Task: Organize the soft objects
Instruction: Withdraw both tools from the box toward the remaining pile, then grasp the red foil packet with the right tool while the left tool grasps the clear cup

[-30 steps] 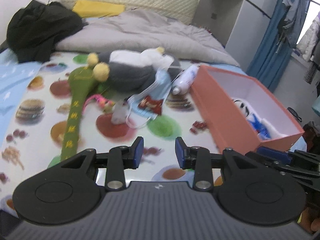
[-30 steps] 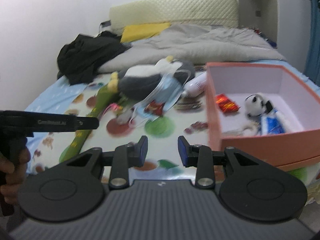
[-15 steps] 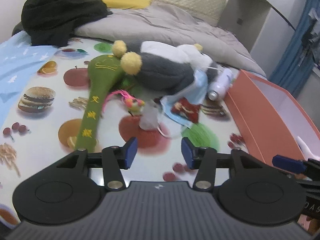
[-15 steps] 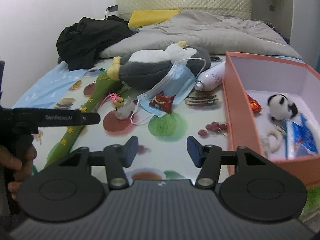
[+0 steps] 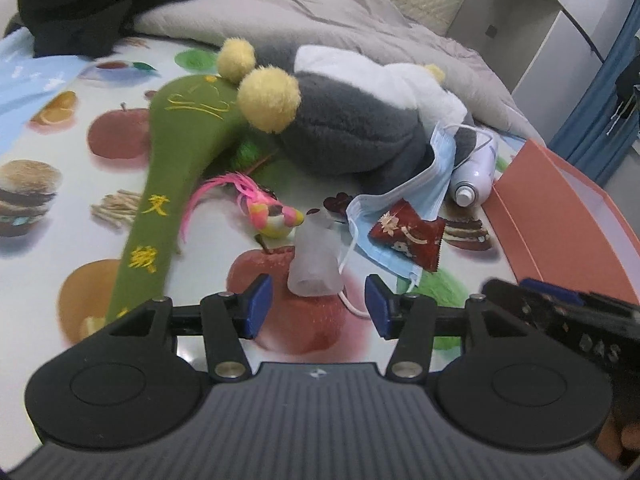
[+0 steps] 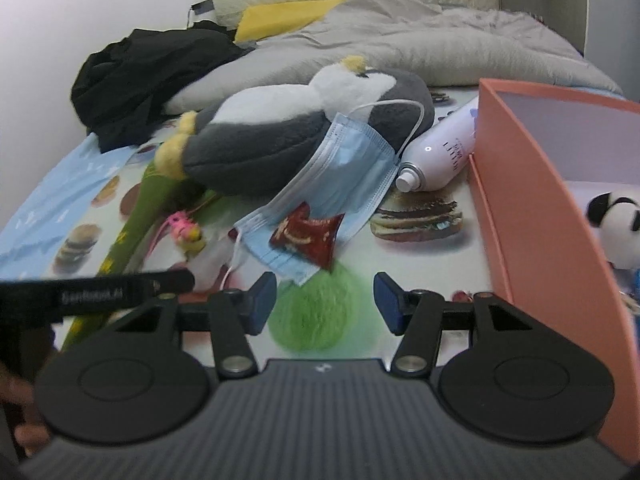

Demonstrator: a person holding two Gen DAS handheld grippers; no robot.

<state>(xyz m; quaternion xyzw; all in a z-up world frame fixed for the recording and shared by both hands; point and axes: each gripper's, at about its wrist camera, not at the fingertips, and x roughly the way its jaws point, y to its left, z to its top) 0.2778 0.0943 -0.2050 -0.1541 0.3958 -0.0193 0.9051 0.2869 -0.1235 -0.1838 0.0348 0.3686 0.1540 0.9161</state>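
Note:
My left gripper (image 5: pixel 318 306) is open, its jaws on either side of the near end of a translucent soft tube (image 5: pixel 316 262) on the printed sheet. A pink feathered bird toy (image 5: pixel 266 210), a green plush stick (image 5: pixel 168 184), a grey and white penguin plush (image 5: pixel 360 128), a blue face mask (image 5: pixel 404 216) and a red packet (image 5: pixel 408 234) lie beyond. My right gripper (image 6: pixel 325 306) is open and empty, just short of the mask (image 6: pixel 340 184) and red packet (image 6: pixel 308 236). The penguin (image 6: pixel 288 128) lies behind them.
An orange box (image 6: pixel 532 200) stands at the right with a panda toy (image 6: pixel 618 220) inside; it also shows in the left wrist view (image 5: pixel 560 216). A white spray bottle (image 6: pixel 440 152) lies against it. Black clothes (image 6: pixel 152 76) and a grey duvet (image 6: pixel 420 44) lie at the back.
Both grippers have moved forward and lower toward the pile and opened wider. The left one now brackets the translucent tube; the right one has closed in on the mask.

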